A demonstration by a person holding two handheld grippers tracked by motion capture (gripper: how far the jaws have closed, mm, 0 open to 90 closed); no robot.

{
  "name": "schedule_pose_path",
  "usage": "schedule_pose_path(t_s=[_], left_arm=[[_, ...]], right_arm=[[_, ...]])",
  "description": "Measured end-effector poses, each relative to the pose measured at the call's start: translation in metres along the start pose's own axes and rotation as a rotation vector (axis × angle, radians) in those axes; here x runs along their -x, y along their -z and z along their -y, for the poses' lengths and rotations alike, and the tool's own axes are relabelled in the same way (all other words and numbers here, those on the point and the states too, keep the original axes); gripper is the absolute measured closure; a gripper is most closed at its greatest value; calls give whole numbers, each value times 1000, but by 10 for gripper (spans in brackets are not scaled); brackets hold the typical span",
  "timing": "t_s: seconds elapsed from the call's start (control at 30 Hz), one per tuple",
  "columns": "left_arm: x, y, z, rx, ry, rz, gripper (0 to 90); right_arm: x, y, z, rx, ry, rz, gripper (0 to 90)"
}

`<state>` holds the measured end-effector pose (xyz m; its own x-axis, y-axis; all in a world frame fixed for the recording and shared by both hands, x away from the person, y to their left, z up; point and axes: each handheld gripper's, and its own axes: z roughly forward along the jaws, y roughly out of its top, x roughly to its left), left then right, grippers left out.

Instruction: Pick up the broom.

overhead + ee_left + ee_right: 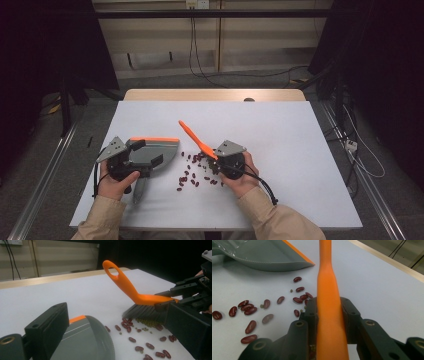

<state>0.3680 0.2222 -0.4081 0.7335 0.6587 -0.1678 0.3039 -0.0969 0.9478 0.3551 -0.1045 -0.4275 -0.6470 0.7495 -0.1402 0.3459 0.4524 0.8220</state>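
Kidney beans (192, 175), scattered on the surface (280, 135) between dustpan (152, 152), clamped by the left hand-held gripper (145, 159), and brush (196, 140), clamped by the right hand-held gripper (216, 161), could be flicked past the pan.

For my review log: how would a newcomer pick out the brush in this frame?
Start at the white table and find the scatter of red beans near its front edge. The brush stands just right of them, clamped in the right gripper; its long orange handle slanting up and away distinguishes it from the grey dustpan.
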Motion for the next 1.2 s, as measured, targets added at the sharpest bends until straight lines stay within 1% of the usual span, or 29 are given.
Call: schedule_pose_path(t_s=[0.1, 0.33, 0.4, 0.47, 0.6, 0.63, 0.7, 0.77, 0.83, 0.9, 0.93, 1.0, 1.03, 1.07, 1.2], left_arm=[[0, 0, 0, 6, 8, -2, 56], [0, 0, 0, 6, 7, -2, 56], [0, 0, 0, 5, 6, -1, 55], [0, 0, 0, 4, 6, -2, 55], [0, 0, 0, 0, 0, -1, 55], [0, 0, 0, 5, 6, -2, 55], [0, 0, 0, 3, 7, 0, 56], [0, 0, 0, -3, -1, 0, 56], [0, 1, 0, -2, 0, -2, 55], [0, 1, 0, -1, -1, -2, 55], [0, 1, 0, -4, -4, -2, 56], [0, 1, 0, 3, 4, -3, 55], [0, 1, 0, -2, -3, -3, 56], [0, 1, 0, 4, 3, -2, 55], [0, 1, 0, -3, -1, -2, 55]], right_arm=[[0, 0, 0, 1, 2, 0, 714], [-2, 1, 0, 6, 5, -16, 714], [-3, 1, 0, 9, -2, -19, 714], [-4, 1, 0, 8, 8, -16, 714], [-4, 2, 0, 11, 4, -22, 714], [-4, 2, 0, 12, -3, -25, 714], [-4, 2, 0, 13, 6, -18, 714], [-4, 2, 0, 15, 12, -8, 714], [0, 2, 1, 20, -4, -13, 714], [2, 4, 1, 23, -12, -6, 714], [4, 5, 0, 30, -21, -8, 714], [7, 8, 0, 44, -34, -8, 714], [9, 9, -1, 54, -50, -13, 714], [11, 11, -1, 61, -56, -14, 714], [17, 18, -4, 83, -75, -14, 714]])
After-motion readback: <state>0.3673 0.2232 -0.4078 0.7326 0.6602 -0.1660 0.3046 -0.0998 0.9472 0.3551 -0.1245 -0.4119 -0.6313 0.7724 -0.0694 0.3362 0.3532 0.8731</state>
